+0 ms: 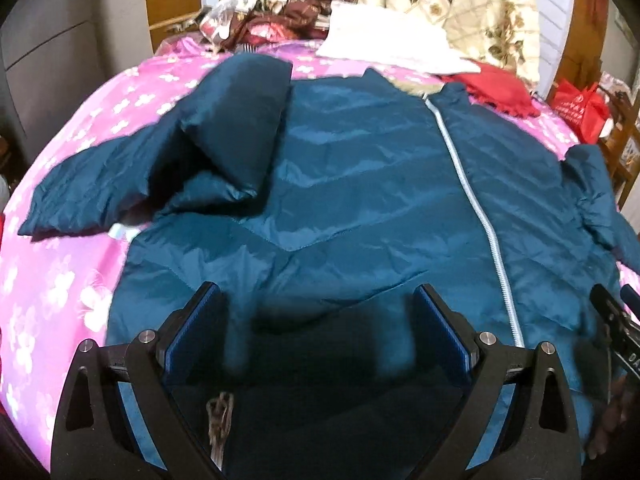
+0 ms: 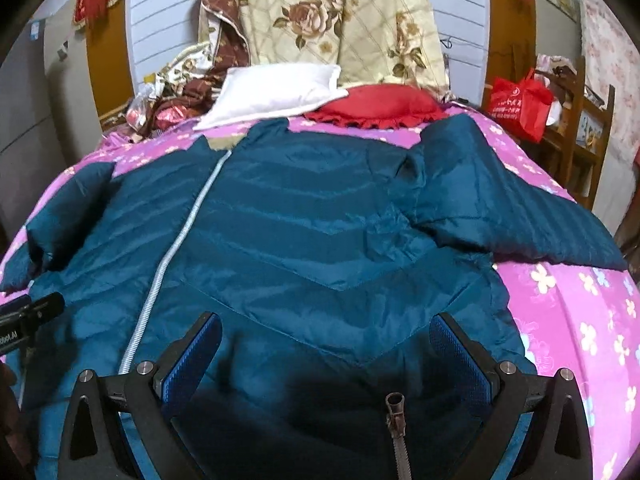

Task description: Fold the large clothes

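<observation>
A dark teal quilted jacket point(image 1: 360, 184) lies front up on the pink flowered bedspread point(image 1: 60, 280), its pale zipper point(image 1: 472, 196) closed down the middle. Its left sleeve point(image 1: 168, 160) is bunched and folded beside the body. In the right wrist view the jacket point(image 2: 320, 232) fills the middle, with the other sleeve point(image 2: 520, 216) spread to the right. My left gripper point(image 1: 320, 320) is open and empty just above the jacket's lower hem. My right gripper point(image 2: 326, 344) is open and empty above the hem, right of the zipper point(image 2: 176, 248).
At the head of the bed lie a white pillow point(image 2: 276, 88), a red cushion point(image 2: 376, 110) and a floral quilt point(image 2: 340, 20). A red bag point(image 2: 520, 100) sits on a wooden shelf at the right. The other gripper's tip point(image 2: 32, 312) shows at the left edge.
</observation>
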A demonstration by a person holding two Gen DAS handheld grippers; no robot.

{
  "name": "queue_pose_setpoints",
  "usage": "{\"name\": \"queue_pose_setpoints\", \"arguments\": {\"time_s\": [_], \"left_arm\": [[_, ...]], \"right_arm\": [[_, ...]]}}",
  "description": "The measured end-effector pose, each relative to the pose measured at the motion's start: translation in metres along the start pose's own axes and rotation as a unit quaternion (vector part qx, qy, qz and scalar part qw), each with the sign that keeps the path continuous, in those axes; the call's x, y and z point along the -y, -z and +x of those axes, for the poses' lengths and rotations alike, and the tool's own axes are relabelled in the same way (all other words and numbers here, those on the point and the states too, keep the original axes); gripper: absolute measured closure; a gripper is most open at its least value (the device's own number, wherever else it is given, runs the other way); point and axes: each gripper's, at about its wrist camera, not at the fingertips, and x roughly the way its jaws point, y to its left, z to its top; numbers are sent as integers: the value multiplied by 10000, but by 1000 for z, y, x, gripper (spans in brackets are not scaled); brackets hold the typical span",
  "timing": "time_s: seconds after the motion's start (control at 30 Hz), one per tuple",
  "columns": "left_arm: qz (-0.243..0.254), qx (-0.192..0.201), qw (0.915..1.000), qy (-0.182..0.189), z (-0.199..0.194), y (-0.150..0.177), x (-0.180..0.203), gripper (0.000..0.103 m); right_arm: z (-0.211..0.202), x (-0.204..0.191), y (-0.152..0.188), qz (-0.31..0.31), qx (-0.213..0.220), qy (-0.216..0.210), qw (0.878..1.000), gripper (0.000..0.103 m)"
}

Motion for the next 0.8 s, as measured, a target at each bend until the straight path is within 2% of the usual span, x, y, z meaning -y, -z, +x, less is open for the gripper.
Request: {"name": "queue_pose_setpoints", "arguments": {"time_s": [0.07, 0.27, 0.6, 0.8], "left_arm": [[-1, -128, 9999, -58, 11, 0, 1, 6], [204, -37, 9997, -148, 19, 2, 10, 6], [34, -129, 9999, 3, 26, 3, 3, 1], [113, -185, 9997, -119, 28, 3, 6, 1]], "right_arm": [[8, 4, 3, 91, -99, -11, 9999, 0], [12, 6, 7, 144, -146, 9, 9998, 0], [23, 14, 9, 347, -435, -215, 9982, 0], [25, 12, 9, 302, -480, -164, 9983, 0]]}}
